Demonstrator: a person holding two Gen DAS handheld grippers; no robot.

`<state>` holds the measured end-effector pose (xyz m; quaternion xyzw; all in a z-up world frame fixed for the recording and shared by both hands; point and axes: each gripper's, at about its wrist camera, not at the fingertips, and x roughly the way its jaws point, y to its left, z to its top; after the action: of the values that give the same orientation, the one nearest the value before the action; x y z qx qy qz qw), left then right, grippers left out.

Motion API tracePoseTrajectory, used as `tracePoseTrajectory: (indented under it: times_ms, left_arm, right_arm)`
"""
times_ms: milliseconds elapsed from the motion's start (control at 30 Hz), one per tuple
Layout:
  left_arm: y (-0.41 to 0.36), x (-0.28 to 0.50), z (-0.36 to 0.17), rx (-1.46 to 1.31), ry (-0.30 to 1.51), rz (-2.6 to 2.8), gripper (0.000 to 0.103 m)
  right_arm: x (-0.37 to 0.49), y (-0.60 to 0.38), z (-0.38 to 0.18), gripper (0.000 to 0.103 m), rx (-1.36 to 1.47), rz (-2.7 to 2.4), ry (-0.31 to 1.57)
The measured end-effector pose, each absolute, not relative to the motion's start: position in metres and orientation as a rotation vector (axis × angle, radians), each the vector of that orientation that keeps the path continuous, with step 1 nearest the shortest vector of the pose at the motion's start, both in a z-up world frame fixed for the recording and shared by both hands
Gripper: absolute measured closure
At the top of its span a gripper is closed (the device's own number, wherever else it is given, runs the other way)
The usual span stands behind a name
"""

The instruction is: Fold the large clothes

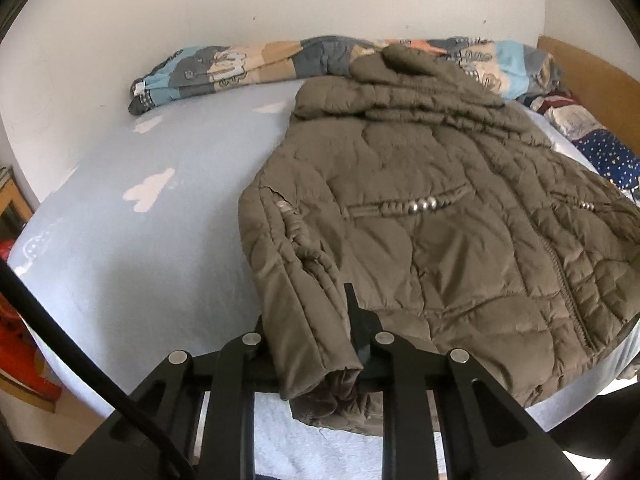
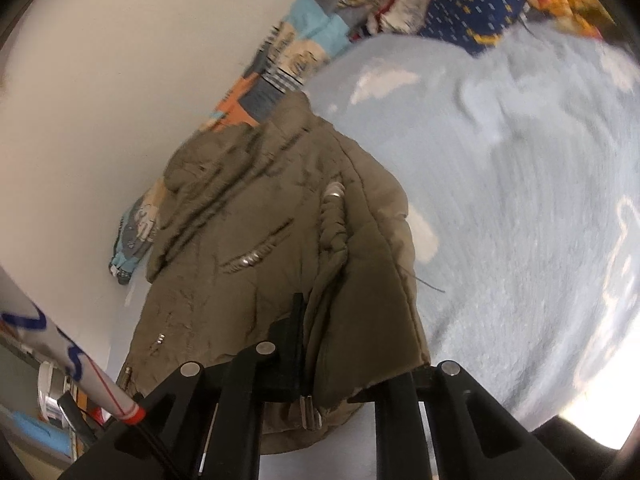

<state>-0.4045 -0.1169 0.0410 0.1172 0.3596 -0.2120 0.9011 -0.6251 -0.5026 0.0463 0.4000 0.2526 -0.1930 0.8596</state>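
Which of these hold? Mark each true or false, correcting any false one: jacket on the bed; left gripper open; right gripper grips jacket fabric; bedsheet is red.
1. The olive jacket lies on the bed. True.
2. The left gripper is open and holds nothing. False: it is shut on a sleeve cuff.
3. The right gripper grips jacket fabric. True.
4. The bedsheet is red. False: it is pale blue with white clouds.

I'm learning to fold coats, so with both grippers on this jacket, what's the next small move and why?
Probably lift both sleeves and carry them inward: the left gripper and right gripper each pinch a cuff of the jacket, which lies flat.
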Motion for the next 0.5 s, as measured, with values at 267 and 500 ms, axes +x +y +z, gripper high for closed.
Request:
tracePoseTrajectory:
  times_ms: [267, 500]
  left_arm:
    - [-0.115, -0.412, 0.057, 0.233, 0.673, -0.470, 0.084]
    - [-0.110, -0.419, 0.071, 0.226, 0.639, -0.493, 0.084]
  right_arm:
    - [-0.627, -0.489, 0.072, 0.091, 0.748, -0.370, 0.474]
    - [-0.628, -0.482, 0.083, 0.091, 0.731, -0.347, 0.452]
